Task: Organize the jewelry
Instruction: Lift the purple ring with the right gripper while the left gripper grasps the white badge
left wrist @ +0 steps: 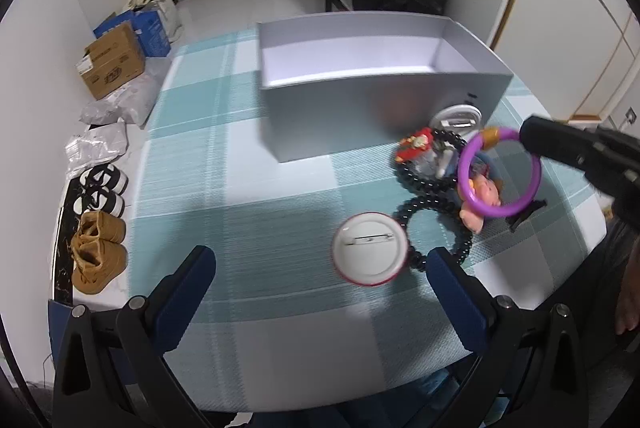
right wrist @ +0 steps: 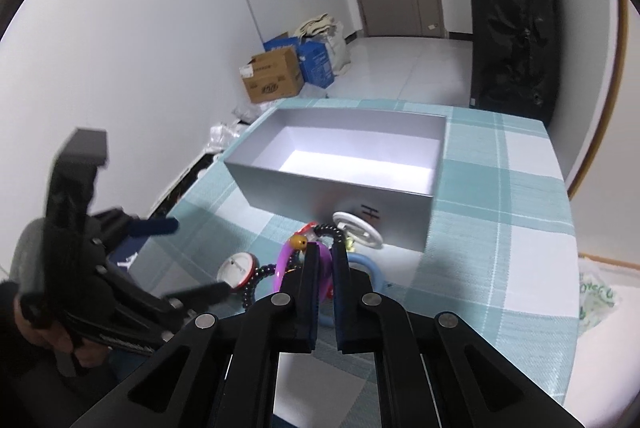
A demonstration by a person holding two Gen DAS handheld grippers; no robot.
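Observation:
My right gripper (right wrist: 325,252) is shut on a purple bangle (right wrist: 286,260) with a gold bead. In the left wrist view the purple bangle (left wrist: 463,170) hangs from the right gripper (left wrist: 530,136) above a pile of trinkets. The pile holds a black bead bracelet (left wrist: 424,204), a pink pig charm (left wrist: 480,196) and a red figure (left wrist: 416,144). Behind it stands an open grey box (left wrist: 360,116), empty inside. My left gripper (left wrist: 320,256) is open, low over the cloth, beside a white pin badge (left wrist: 370,248) lying back up.
A white round item (left wrist: 458,116) leans against the box's front wall. The checked teal tablecloth (left wrist: 240,188) covers the table. Shoes (left wrist: 100,228) and a cardboard box (left wrist: 112,64) lie on the floor past the table's left edge. A black bag (right wrist: 516,28) hangs behind.

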